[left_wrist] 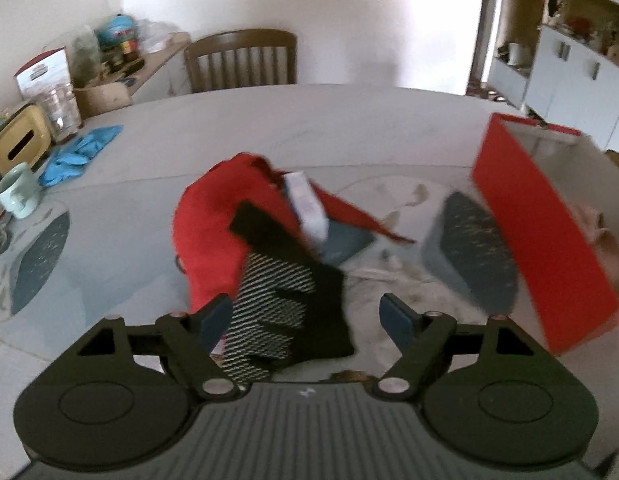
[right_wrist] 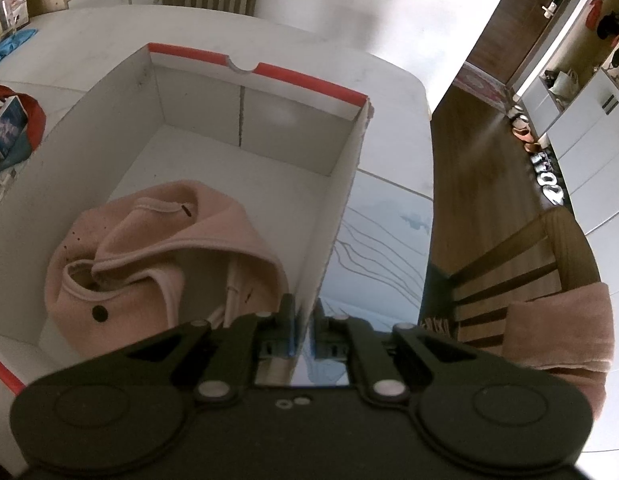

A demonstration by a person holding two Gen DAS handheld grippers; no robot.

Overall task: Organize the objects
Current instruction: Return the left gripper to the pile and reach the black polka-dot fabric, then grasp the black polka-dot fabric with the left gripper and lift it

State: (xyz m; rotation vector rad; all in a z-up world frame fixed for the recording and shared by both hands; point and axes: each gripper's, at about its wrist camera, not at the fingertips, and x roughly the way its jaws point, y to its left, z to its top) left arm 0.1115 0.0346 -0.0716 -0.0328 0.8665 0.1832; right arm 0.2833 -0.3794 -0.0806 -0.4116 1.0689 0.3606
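Note:
In the left wrist view my left gripper [left_wrist: 307, 314] hangs open over a black cloth with a white striped pattern [left_wrist: 293, 300]. The cloth lies between the fingers and the pads do not press on it. Behind it a red garment [left_wrist: 217, 216] is heaped on the table with a small white carton [left_wrist: 305, 200] on top. The red-sided box [left_wrist: 521, 216] stands to the right. In the right wrist view my right gripper [right_wrist: 304, 320] is shut on the box's near right wall [right_wrist: 333, 216]. A pink garment [right_wrist: 161, 264] lies inside the white-lined box.
A mint mug [left_wrist: 17, 196], blue gloves [left_wrist: 77, 152], a yellow tissue box [left_wrist: 17, 144] and jars sit at the table's left. A wooden chair [left_wrist: 241, 60] stands at the far side. Another chair with a pink towel [right_wrist: 561, 328] stands past the table's right edge.

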